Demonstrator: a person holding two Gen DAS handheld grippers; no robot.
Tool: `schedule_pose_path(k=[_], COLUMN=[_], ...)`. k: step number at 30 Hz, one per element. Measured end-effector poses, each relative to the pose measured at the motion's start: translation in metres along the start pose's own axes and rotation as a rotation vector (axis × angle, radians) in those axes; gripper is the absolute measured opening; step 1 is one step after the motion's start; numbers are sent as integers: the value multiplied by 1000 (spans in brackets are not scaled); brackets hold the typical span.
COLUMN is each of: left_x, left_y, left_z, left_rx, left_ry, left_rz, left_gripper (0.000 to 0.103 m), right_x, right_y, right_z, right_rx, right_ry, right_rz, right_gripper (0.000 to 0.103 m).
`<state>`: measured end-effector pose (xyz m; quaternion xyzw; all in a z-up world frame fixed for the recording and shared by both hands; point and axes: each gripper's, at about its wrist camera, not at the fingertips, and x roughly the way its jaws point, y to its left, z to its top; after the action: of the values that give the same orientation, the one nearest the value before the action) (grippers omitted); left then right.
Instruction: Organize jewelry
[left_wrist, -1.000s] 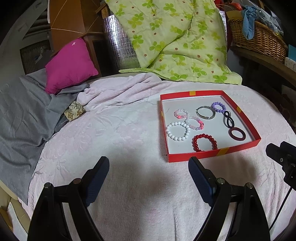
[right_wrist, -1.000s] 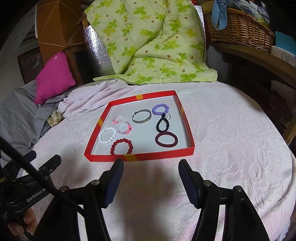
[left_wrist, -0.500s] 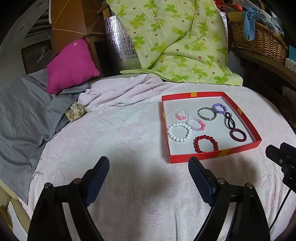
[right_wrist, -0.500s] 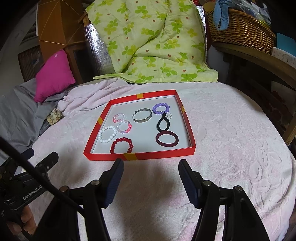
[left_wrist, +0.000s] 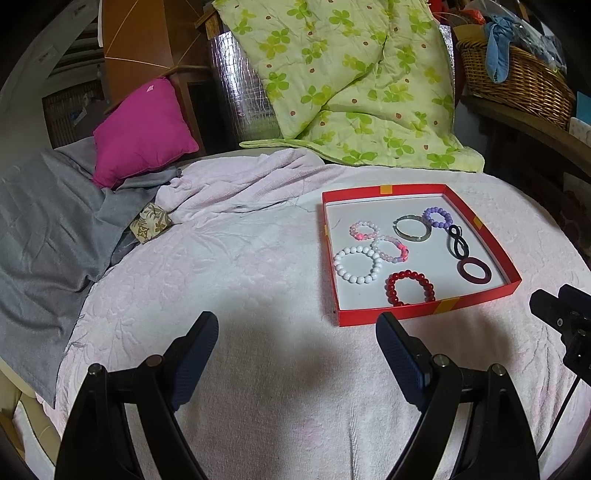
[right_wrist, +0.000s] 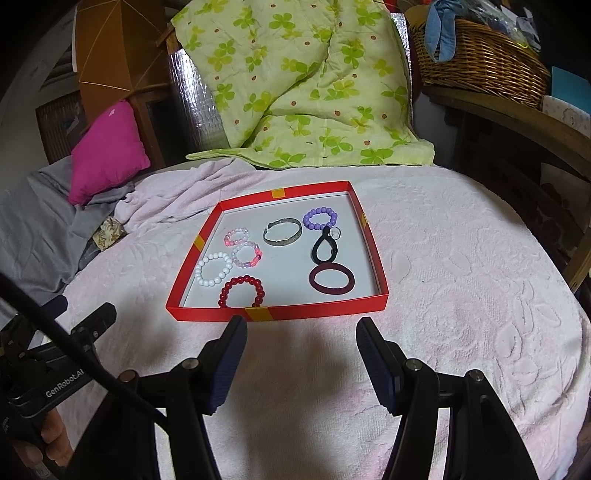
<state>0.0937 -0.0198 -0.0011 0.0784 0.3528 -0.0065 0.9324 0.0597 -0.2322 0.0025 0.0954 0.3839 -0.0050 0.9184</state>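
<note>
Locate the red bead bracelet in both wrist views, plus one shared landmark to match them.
Left wrist view: red bead bracelet right of centre, at the red tray's near edge, right of the white bead bracelet.
Right wrist view: red bead bracelet centre-left, just beyond the left finger.
Shared landmark: yellow tape patch on the near tray wall.

Glossy red beads beside a dull metal bangle in a matt cardboard tray, on nubbly pink terry cloth (embossed flowers); wicker basket behind.
</note>
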Motion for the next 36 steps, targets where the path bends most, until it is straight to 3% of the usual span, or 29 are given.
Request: schedule_pose_path(k=[36], left_x=[-4], left_y=[0], left_z=[2], left_rx=[-8], left_ry=[-7], left_rz=[-5], left_gripper=[87], right_x=[1], right_y=[4], right_z=[-2], right_rx=[-36], right_ry=[2], right_rz=[0], right_gripper=[66])
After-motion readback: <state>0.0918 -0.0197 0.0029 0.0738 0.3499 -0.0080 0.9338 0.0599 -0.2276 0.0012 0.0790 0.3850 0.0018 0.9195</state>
